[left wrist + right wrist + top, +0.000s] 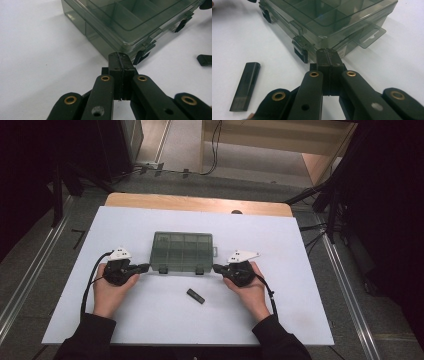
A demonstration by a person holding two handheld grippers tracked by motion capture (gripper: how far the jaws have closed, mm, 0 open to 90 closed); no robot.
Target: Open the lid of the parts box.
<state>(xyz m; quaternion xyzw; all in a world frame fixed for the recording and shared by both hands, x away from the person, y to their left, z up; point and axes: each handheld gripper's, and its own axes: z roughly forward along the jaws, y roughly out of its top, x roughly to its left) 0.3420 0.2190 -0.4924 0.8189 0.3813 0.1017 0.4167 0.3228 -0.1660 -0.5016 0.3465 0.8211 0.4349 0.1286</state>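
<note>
High view shows me both claws pinched shut, empty: left claw (146, 267) and right claw (216, 268) flank the smoky translucent plastic compartment box (182, 251), its long axis spanning between them; equally near.

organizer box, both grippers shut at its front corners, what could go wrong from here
The organizer box looks light and lies loose on the smooth white table, so an uneven push from the left gripper or the right gripper might slide or turn it. Both front latches appear closed, and shut jaws may slip off them. The small black stick lies just in front and could get knocked aside.
</note>
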